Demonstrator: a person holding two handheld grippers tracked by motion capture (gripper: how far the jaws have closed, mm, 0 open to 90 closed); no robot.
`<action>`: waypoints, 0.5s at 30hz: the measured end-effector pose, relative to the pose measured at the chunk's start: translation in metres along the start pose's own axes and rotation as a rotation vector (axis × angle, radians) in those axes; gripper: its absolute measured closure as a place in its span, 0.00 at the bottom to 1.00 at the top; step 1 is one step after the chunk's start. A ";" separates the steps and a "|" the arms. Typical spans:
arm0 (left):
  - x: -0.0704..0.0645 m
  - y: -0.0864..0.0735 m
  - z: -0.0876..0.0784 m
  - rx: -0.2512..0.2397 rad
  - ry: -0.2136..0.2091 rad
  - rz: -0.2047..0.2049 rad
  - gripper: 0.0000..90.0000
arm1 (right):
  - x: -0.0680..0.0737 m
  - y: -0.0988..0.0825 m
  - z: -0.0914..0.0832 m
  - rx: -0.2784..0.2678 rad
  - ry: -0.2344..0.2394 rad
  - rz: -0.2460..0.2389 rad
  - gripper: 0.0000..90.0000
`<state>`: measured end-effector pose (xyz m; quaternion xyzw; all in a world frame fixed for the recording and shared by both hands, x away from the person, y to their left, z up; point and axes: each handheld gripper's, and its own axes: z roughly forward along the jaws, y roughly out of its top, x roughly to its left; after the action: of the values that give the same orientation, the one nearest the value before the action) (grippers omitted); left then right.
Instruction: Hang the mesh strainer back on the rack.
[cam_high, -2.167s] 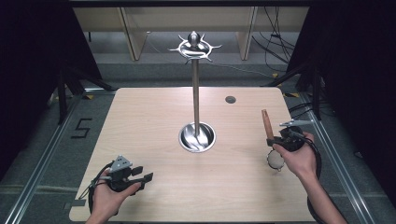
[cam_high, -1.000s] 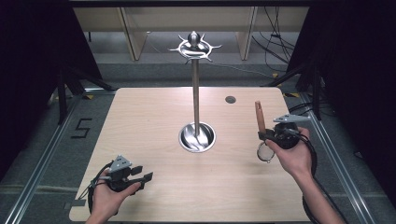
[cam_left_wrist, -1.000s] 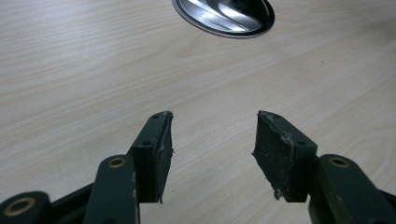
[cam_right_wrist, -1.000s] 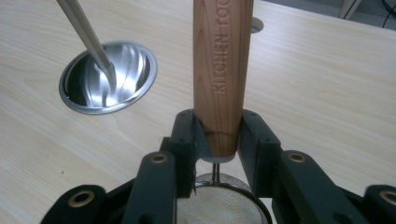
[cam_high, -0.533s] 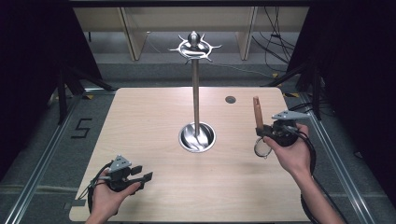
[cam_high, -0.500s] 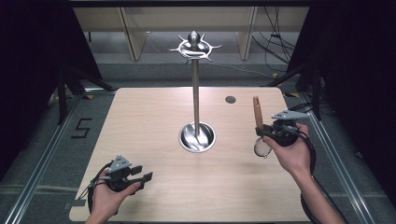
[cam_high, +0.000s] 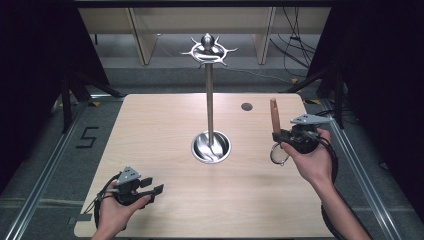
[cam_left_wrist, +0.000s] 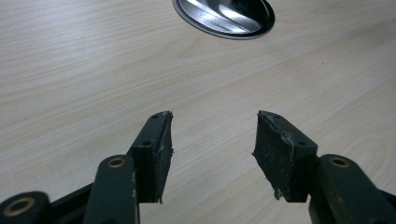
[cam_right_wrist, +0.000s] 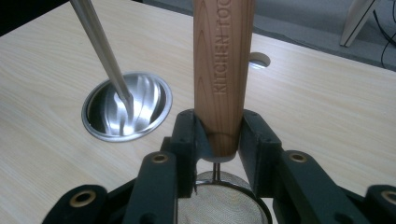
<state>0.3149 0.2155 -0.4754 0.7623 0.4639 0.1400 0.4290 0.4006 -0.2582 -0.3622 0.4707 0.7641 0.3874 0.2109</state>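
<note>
— Wood handle, wire mesh bowl: what is the right tool (cam_high: 280, 141) carrying?

— A small strainer (cam_right_wrist: 223, 74). The jaws are clamped on the lower end of its wooden handle, just above the metal neck, with the handle standing upright and the mesh bowl (cam_high: 278, 154) hanging below, to the right of the stand's base (cam_high: 211, 147) and off the worktop (cam_high: 165, 125).

— How would it handle?

— Light and stiff, I judge. The wood looks smooth and rounded, so it could twist in the pads; the mesh seems the part most easily dented. The handle's thick lower end is the sensible place to grip.

— And the other tool?

— The left tool (cam_left_wrist: 212, 144) stands wide apart and empty, low over the worktop on the near side of the base.

— Farther off?

— The stand's pole (cam_high: 210, 102) rises from the base to a ring of hooks (cam_high: 208, 50).
</note>
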 end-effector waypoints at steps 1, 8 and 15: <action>0.000 0.000 0.000 0.002 0.000 0.001 0.50 | 0.000 0.000 0.001 -0.013 0.004 -0.005 0.77; 0.000 0.000 0.000 0.000 -0.001 0.001 0.50 | 0.003 0.007 -0.002 -0.026 0.012 -0.015 0.77; 0.000 0.000 0.000 0.001 -0.001 0.001 0.50 | 0.008 0.012 -0.003 -0.059 0.019 -0.013 0.77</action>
<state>0.3148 0.2157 -0.4753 0.7628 0.4635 0.1397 0.4288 0.4015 -0.2486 -0.3506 0.4556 0.7573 0.4129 0.2198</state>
